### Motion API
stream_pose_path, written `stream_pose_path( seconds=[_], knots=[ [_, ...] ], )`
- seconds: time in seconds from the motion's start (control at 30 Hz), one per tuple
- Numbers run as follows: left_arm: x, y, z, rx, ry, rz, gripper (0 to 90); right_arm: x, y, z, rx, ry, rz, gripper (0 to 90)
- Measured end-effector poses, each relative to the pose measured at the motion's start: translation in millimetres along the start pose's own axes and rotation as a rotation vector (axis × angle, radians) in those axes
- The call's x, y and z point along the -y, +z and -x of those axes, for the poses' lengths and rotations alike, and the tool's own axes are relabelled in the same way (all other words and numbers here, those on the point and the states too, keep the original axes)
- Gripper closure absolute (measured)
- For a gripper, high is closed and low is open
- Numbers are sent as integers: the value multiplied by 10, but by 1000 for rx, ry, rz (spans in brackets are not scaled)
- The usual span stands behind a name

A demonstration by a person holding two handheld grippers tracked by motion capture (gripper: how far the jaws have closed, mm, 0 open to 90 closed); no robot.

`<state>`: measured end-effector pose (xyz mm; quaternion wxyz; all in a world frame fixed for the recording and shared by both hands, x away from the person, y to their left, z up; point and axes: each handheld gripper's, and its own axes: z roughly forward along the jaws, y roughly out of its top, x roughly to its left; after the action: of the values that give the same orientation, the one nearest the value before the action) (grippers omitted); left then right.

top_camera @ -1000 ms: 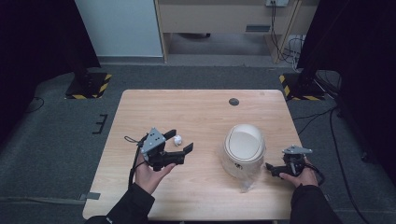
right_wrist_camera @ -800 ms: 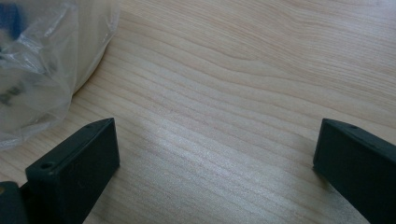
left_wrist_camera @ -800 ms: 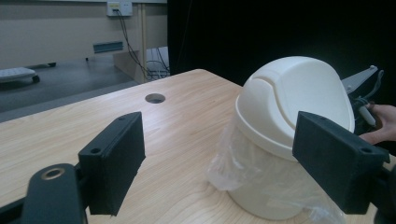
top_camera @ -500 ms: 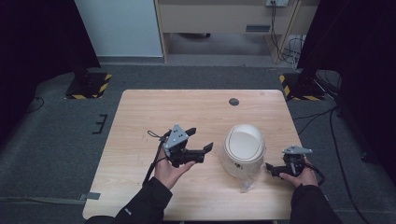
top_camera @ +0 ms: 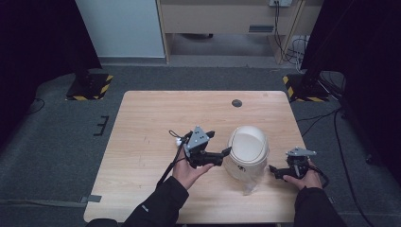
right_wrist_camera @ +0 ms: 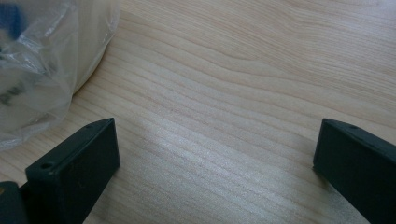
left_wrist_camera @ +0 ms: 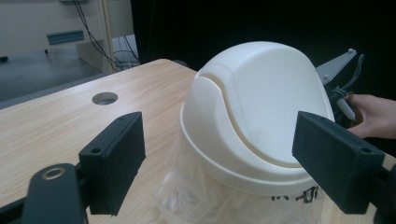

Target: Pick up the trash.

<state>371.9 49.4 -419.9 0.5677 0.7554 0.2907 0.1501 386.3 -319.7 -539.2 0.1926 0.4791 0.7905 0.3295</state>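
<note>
A white bin [top_camera: 247, 151] with a round swing lid stands on the wooden counter [top_camera: 142, 123], near the front edge. A clear plastic bag [left_wrist_camera: 187, 196] hangs out under its lid. The left tool [top_camera: 218, 144] is just beside the bin on its left side, with its jaws spread wide and pointing at it. The right tool [top_camera: 273, 171] sits low by the counter to the right of the bin, jaws spread wide too, holding nothing
</note>
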Motion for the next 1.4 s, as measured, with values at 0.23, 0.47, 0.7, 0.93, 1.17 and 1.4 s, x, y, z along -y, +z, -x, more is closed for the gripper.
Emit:
stream_pose_path(
  seconds=[0.23, 0.47, 0.7, 0.93, 1.17, 1.4],
  knots=[
    [5, 190, 63, 25, 4, -28, 170, 0, 0, 0, 0, 0, 0, 7],
    [19, 294, 79, 26, 6, -48, 170, 0, 0, -1, 0, 2, 0, 7],
    [42, 348, 65, 19, 5, -66, 170, 0, -1, -1, -2, 2, -1, 7],
    [73, 417, 42, 10, -1, -96, 170, 0, 0, -2, 0, 3, -1, 7],
    [42, 495, 42, 5, 6, -114, 164, 0, 0, -1, 0, 2, 0, 7],
    [28, 555, 51, 4, 9, -130, 162, 0, 0, -1, 0, 2, -1, 7]
  ],
)
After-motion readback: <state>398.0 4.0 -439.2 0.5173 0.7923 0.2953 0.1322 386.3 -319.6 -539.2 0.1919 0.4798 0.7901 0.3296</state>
